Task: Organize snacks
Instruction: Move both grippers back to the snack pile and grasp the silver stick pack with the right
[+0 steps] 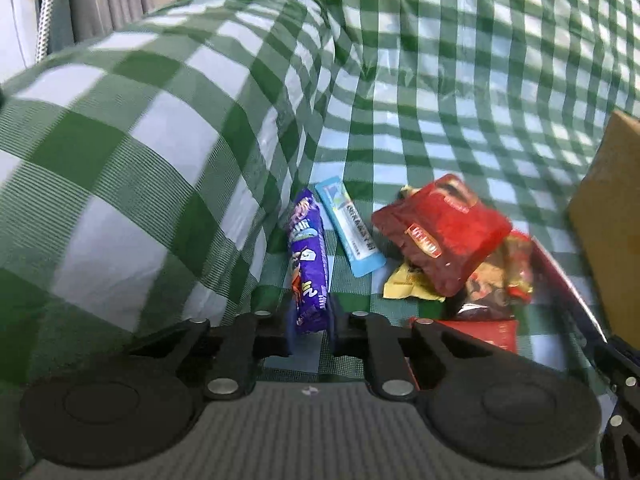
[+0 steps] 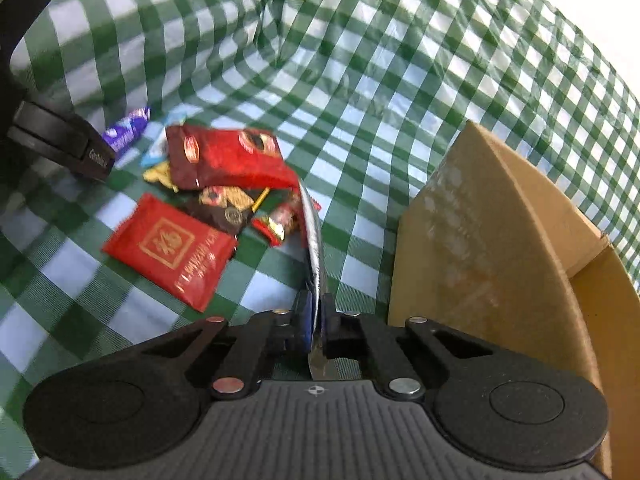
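Note:
In the left wrist view my left gripper [image 1: 310,316] is shut on the near end of a purple snack packet [image 1: 306,248], which stands on edge on the green checked cloth [image 1: 440,120]. Beside it lie a light blue bar [image 1: 352,232], a red pouch [image 1: 440,232], a yellow packet [image 1: 404,284] and a dark packet [image 1: 492,292]. In the right wrist view my right gripper [image 2: 314,320] is shut on a thin silver-edged packet [image 2: 314,248] held on edge. To its left lie a flat red packet with gold characters [image 2: 172,252] and the red pouch [image 2: 228,156].
An open cardboard box [image 2: 500,240] stands just right of the right gripper; its side shows at the right edge of the left wrist view [image 1: 612,220]. A checked cushion [image 1: 120,140] bulges at the left. The left gripper's body [image 2: 60,140] shows beside the snack pile.

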The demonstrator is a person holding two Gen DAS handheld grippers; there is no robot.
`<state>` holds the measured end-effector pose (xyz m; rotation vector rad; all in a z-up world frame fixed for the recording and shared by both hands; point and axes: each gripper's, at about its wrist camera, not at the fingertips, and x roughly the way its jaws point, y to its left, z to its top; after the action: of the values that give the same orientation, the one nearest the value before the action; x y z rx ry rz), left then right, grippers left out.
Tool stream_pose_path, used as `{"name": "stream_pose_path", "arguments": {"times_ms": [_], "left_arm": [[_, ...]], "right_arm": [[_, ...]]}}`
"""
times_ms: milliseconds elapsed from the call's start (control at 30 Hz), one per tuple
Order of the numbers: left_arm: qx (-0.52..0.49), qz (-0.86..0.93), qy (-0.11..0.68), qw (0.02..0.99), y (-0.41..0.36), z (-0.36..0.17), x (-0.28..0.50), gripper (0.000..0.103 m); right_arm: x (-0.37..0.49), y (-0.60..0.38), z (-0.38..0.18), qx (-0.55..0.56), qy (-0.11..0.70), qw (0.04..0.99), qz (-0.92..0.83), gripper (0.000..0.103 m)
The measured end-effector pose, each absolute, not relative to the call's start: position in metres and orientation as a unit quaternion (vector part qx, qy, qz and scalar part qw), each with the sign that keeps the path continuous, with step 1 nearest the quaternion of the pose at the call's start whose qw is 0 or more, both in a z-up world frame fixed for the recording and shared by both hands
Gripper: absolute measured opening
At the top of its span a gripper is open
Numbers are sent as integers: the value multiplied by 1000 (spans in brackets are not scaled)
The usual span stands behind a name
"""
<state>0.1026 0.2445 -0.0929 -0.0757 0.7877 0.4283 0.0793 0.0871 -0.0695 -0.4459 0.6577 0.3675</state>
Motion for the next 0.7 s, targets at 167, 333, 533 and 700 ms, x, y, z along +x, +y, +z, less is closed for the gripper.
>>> {"name": "stream_pose_path", "arguments": {"times_ms": [167, 333, 533, 700], "left_arm": [[-61, 183, 361, 912, 244, -63, 88, 12], [-132, 138, 380, 905, 251, -45, 69, 12], [-189, 61, 458, 867, 250, -58, 55, 12], [-166, 68, 491, 852, 249, -64, 51, 34]], "right_arm": [[66, 77, -38, -196, 312, 906, 207, 4], [51, 68, -8, -161, 345, 891, 248, 4], [9, 59, -5, -148, 387, 855, 313, 4], [-4, 50, -36, -130, 409, 835, 344, 13]]}}
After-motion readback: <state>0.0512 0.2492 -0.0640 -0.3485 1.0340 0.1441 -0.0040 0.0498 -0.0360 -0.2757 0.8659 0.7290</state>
